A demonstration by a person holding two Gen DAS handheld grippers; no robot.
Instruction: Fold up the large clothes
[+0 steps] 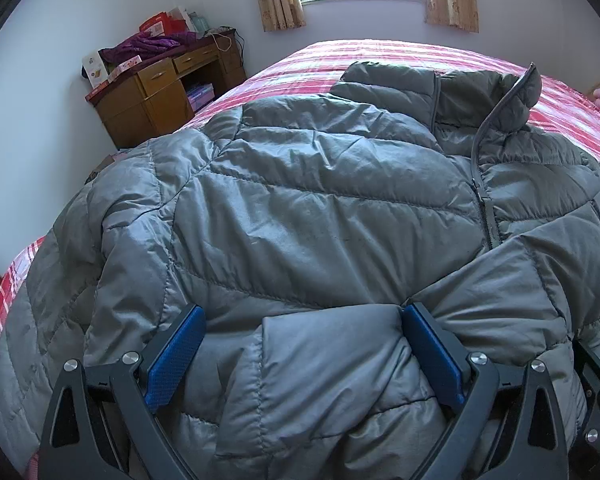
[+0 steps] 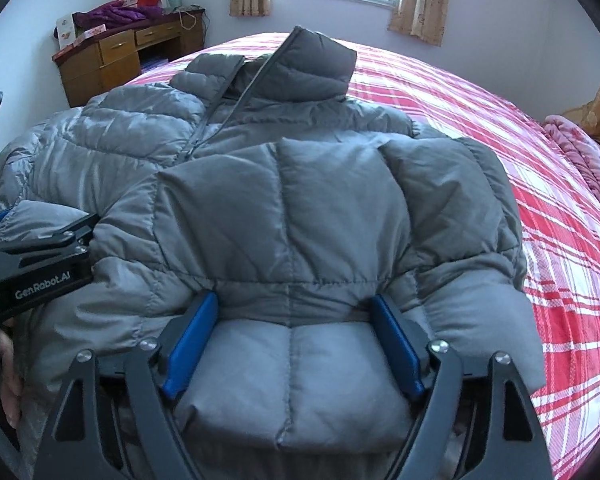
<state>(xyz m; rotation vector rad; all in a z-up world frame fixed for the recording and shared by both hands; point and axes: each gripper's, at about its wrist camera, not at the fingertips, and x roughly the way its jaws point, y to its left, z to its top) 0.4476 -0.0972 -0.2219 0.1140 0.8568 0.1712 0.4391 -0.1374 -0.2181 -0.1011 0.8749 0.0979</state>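
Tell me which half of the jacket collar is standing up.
The collar half on the far side of the zipper from the wooden desk stands upright; the desk-side half lies flat on the grey puffer jacket.

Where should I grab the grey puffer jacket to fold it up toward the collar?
Grip the bottom hem of the jacket, coming from the near bed edge. It lies flat with the collar far away, so the puffy hem is nearest.

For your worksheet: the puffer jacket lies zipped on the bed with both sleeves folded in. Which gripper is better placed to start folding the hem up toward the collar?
Neither clearly: left gripper and right gripper each straddle the jacket's near edge.
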